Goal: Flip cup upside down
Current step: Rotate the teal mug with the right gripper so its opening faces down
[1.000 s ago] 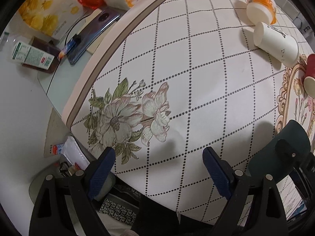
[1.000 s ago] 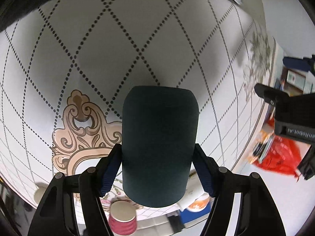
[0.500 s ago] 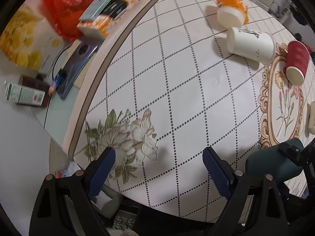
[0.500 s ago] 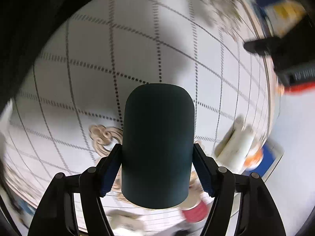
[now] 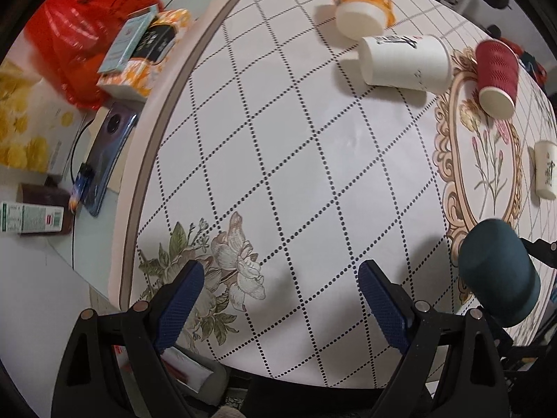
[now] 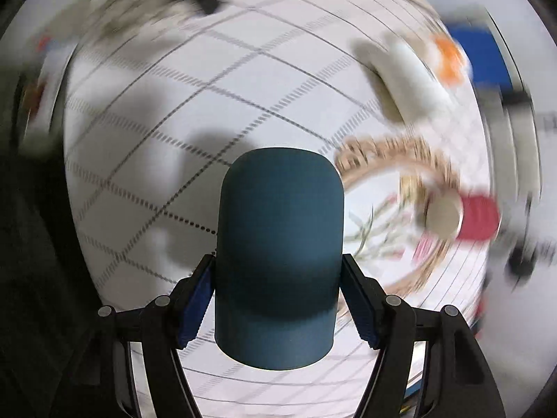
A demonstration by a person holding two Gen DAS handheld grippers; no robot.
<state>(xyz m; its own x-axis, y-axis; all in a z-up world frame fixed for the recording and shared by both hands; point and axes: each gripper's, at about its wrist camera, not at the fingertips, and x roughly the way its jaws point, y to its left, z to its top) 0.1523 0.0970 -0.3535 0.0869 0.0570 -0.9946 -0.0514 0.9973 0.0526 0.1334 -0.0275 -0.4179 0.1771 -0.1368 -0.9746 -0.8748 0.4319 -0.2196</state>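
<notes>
My right jaws [image 6: 278,292] pinch the dark teal cup [image 6: 278,261] by its sides, blue pads pressed flat against its wall. In the right wrist view the cup fills the lower centre, its rounded closed end pointing away from me and up the frame, above the blurred tabletop [image 6: 174,122]. In the left wrist view the same cup [image 5: 497,278] sits at the lower right, tilted, off the cloth. My left jaws [image 5: 278,299] are spread wide with nothing between them, low in the frame over the printed flower. Up the frame, an orange cup [image 5: 363,8], a white cup [image 5: 405,61] and a red cup [image 5: 496,76] lie on their sides; a small white cup [image 5: 544,169] stands near the right edge.
</notes>
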